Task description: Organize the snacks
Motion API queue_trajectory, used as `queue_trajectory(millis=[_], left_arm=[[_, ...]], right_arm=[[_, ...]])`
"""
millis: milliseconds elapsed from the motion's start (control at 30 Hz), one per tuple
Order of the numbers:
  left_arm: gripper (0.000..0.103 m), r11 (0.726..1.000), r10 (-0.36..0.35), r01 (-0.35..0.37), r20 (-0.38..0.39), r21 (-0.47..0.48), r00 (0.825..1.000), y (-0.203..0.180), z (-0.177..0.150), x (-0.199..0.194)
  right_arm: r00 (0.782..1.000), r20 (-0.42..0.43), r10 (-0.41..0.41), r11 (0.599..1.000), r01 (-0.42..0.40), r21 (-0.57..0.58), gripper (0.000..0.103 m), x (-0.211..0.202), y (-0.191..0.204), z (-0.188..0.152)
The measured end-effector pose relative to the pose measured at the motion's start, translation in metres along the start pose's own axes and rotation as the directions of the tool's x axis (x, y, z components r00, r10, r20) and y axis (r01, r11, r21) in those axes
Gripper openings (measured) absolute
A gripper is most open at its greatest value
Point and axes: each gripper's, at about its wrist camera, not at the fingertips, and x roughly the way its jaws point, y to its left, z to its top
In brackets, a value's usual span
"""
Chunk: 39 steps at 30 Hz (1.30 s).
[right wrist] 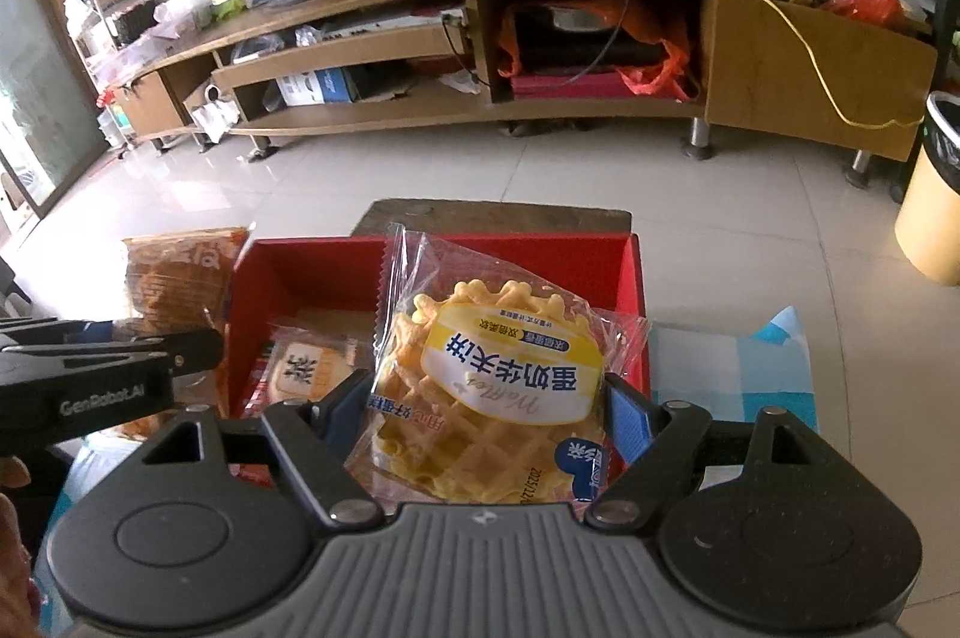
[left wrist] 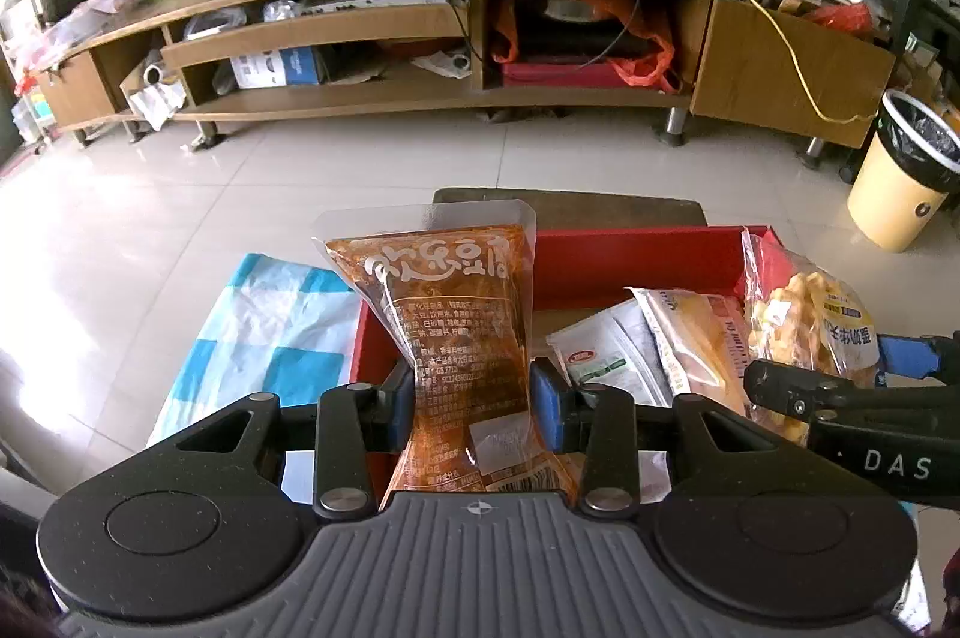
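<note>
Left fingers (left wrist: 474,401) pinch a glossy orange-brown pouch (left wrist: 447,338); right fingers (right wrist: 489,413) clamp a crinkly clear waffle packet (right wrist: 486,386).

Right gripper (right wrist: 486,410) clamped a waffle packet (right wrist: 486,386) above the red box (right wrist: 312,266). Left gripper (right wrist: 198,347) held an orange pouch (right wrist: 180,272) at the box's left wall.
</note>
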Motion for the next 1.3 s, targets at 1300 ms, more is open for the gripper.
queue_trajectory(millis=[1300], left_arm=[[0.048, 0.999, 0.029, -0.027, -0.071, 0.032, 0.997, -0.007, 0.0, 0.035]], right_arm=[[0.996, -0.076, -0.051, 0.997, 0.046, -0.06, 0.076, 0.048, 0.009, -0.004]])
